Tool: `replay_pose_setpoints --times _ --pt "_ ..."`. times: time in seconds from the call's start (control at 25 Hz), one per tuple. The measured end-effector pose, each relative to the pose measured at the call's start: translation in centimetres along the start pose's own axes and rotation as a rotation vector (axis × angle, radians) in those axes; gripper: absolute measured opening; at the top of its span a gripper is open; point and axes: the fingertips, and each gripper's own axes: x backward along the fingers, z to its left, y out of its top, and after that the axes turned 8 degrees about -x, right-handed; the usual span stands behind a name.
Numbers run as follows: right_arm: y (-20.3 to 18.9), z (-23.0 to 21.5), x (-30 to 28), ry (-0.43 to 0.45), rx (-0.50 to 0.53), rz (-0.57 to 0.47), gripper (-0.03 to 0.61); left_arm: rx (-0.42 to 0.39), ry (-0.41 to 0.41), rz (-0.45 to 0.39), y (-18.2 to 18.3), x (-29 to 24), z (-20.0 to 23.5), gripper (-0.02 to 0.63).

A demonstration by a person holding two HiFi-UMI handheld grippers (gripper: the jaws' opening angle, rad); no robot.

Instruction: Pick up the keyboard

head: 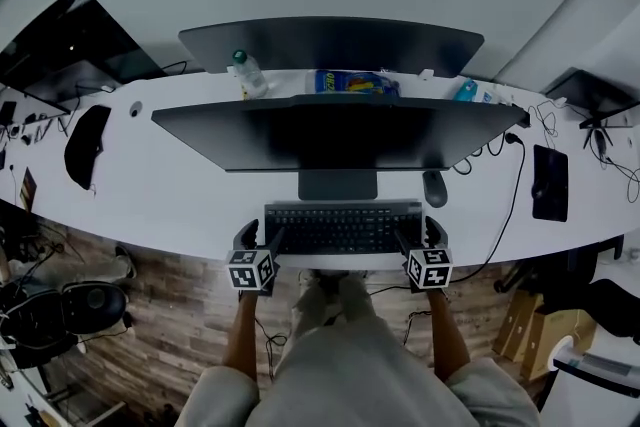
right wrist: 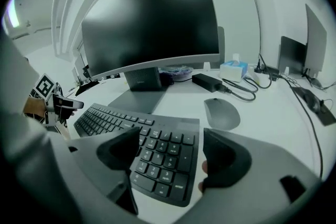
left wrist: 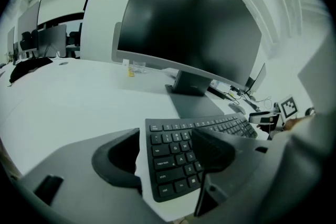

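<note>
Keyboard [head: 343, 227] is seen flat on the desk [head: 185, 207], just before the monitor stand [head: 338, 184]. Its ends are straddled by the left gripper [head: 260, 235] and right gripper [head: 418, 235], jaws held apart, seemingly not pressed against it.

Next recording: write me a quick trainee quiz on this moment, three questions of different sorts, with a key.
1. Multiple choice: where do the left gripper and the right gripper stand?
A) both above the monitor
B) one at each end of the keyboard
C) both on the bottle
2. True or false: both grippers are shut.
3. Fill in: the small dark thing on the desk just beyond the keyboard's right end is a ____.

Key:
1. B.
2. False. Each gripper's fingers stand apart, with a keyboard end between them.
3. Mouse.
</note>
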Motion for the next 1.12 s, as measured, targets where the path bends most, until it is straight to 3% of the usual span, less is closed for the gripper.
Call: replay_pose_setpoints --times 0.52,1.12 --pt "-1.3 -1.2 -2.5 0.021 -0.119 0.050 0.365 0.052 -0.038 0.030 -0.9 -2.7 -0.3 0.290" --pt "-1.1 -0.8 -3.6 0.050 -0.119 0.081 0.365 0.082 -0.037 0.051 -1.3 -3.7 -0.1 0.299"
